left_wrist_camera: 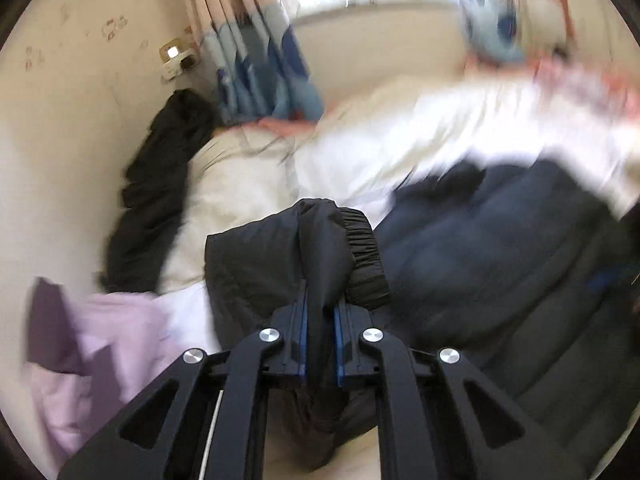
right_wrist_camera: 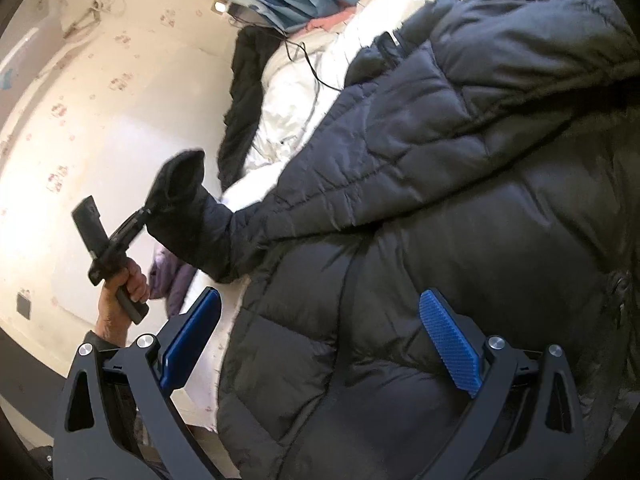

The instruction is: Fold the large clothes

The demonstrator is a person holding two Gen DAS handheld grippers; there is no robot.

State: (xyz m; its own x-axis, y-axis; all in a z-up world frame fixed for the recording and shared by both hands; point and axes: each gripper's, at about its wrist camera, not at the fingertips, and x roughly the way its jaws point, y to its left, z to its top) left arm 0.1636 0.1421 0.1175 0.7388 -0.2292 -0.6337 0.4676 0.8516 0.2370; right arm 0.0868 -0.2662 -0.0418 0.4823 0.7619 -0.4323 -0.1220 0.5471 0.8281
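The left gripper (left_wrist_camera: 320, 312) is clamped tight on the elastic-cuffed sleeve (left_wrist_camera: 320, 240) of the black quilted puffer jacket (right_wrist_camera: 440, 200). The right gripper (right_wrist_camera: 320, 340) gapes wide over the jacket's body (holding nothing). No writing is legible.

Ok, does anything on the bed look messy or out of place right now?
Yes. A black garment is slumped in a crumpled heap between the white duvet and the wall, and a lilac cloth lies bunched at the bed edge. The puffer jacket isn't flat either: the left gripper holds its sleeve cuff up.
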